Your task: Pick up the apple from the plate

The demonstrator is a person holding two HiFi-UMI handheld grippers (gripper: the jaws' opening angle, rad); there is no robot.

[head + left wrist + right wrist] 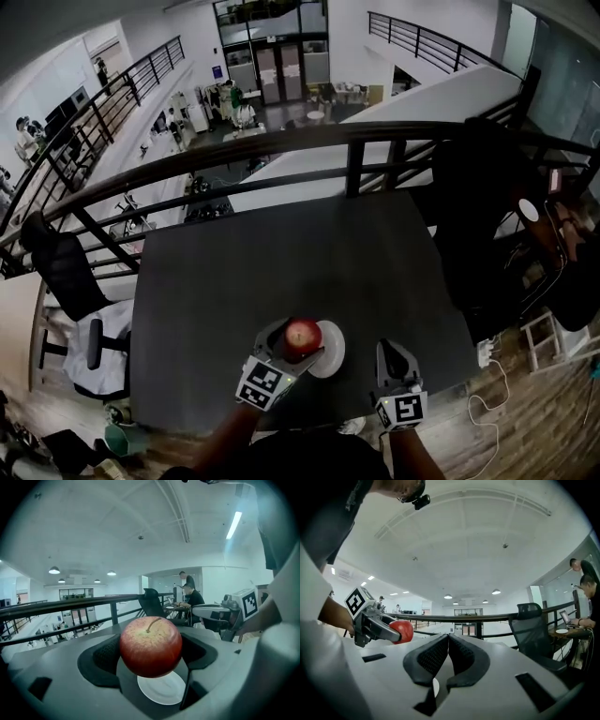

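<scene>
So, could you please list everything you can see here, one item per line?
round red apple: one, red, clamped between the left gripper's jaws, above the plate
round white plate: one, white, on the table near its front edge
dark grey square table: one, dark grey, against the railing
black metal railing: one, black, behind the table
black office chair: one, black, left of the table
people: several, far off on the floor below
left gripper: one, grey, shut on the apple
right gripper: one, grey, jaws together and empty, right of the plate
</scene>
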